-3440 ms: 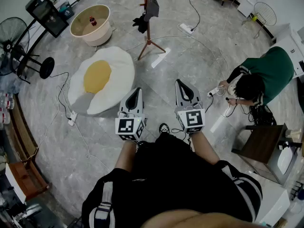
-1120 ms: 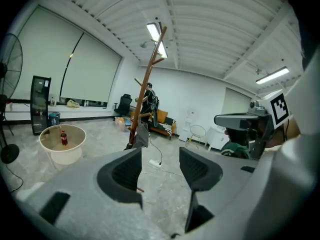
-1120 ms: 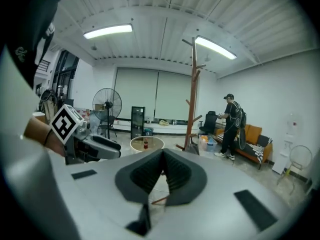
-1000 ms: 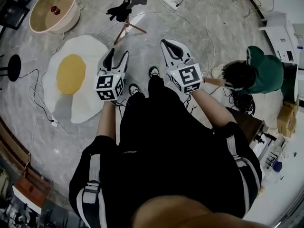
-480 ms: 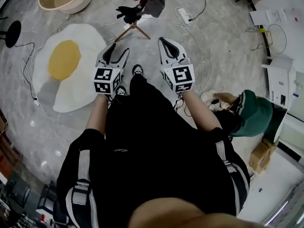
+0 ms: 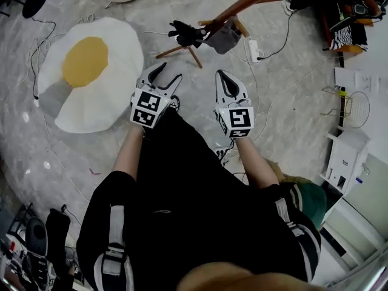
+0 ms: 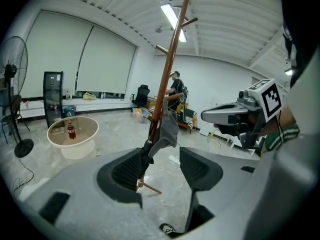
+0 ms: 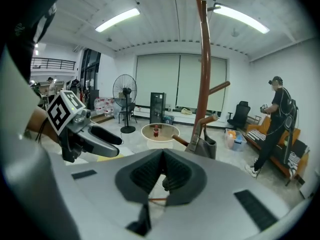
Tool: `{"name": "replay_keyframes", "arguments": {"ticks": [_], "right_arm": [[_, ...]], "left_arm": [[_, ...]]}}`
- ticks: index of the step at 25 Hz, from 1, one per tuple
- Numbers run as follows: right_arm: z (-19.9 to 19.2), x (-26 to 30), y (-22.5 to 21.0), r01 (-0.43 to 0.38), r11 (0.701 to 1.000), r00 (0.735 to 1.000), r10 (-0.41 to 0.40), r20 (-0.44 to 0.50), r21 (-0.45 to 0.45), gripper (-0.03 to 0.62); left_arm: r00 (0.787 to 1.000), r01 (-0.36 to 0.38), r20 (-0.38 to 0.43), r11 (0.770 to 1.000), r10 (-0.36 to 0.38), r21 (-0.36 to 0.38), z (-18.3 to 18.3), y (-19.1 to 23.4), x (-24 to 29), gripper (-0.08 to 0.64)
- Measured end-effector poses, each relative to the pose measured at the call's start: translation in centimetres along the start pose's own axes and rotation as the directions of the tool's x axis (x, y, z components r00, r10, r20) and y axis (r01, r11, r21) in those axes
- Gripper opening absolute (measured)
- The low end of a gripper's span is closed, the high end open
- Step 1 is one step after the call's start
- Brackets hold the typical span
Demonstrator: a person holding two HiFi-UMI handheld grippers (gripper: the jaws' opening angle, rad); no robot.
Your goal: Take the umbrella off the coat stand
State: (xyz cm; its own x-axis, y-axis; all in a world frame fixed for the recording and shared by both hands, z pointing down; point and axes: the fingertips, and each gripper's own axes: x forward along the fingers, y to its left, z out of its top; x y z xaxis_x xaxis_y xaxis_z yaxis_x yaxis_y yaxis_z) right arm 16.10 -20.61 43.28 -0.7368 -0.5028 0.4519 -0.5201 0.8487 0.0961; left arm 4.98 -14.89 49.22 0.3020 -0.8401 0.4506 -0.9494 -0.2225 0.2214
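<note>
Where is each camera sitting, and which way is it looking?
Head view: on the person's head, looking steeply down; shows black-clothed body, forearms, left tongs and right tongs.
Left gripper view: on the left tongs, looking along parted jaws at the tall brown wooden coat stand; right tongs at right.
Right gripper view: on the right tongs, jaws together, facing that stand; left tongs at left.
Shared: all three show the stand's hanging grey bag.
</note>
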Motion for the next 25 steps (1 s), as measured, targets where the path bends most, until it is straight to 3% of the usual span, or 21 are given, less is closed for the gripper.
{"name": "replay_keyframes", "arguments": {"ticks": [3, 7, 12, 19, 25], "right_arm": [[-1.7, 3.1, -0.4, -0.008, 1.000, 1.000, 0.008, -0.028, 0.009, 0.006], [-3.9, 6.2, -0.3, -0.003, 1.000, 0.998, 0.005, -0.058, 0.029, 0.005], [-6.0, 10.0, 1.1, -0.009, 1.000, 0.997, 0.011, -0.076, 0.024, 0.006], [-10.5, 12.3, 0.2, 0.046, 0.998, 0.990, -0.039, -0.134, 0.048, 0.005], [-13.0, 13.7, -0.5, 0.063, 0.996, 0.981, -0.051, -0.187, 0.059, 0.005]], "left_arm": [[1.000, -0.010, 0.008, 1.000, 0.010, 0.024, -1.8, 1.7, 1.9, 0.249], [1.000, 0.006, 0.010, 1.000, -0.005, -0.024, -5.1, 2.7, 4.9, 0.249], [0.999, 0.011, 0.048, 1.000, -0.011, -0.009, -8.0, 4.9, 8.7, 0.249], [0.994, 0.032, 0.101, 0.999, -0.029, -0.029, -11.4, 7.2, 14.2, 0.253], [0.999, 0.015, 0.039, 0.986, -0.021, 0.167, -13.9, 8.7, 19.8, 0.275]]}}
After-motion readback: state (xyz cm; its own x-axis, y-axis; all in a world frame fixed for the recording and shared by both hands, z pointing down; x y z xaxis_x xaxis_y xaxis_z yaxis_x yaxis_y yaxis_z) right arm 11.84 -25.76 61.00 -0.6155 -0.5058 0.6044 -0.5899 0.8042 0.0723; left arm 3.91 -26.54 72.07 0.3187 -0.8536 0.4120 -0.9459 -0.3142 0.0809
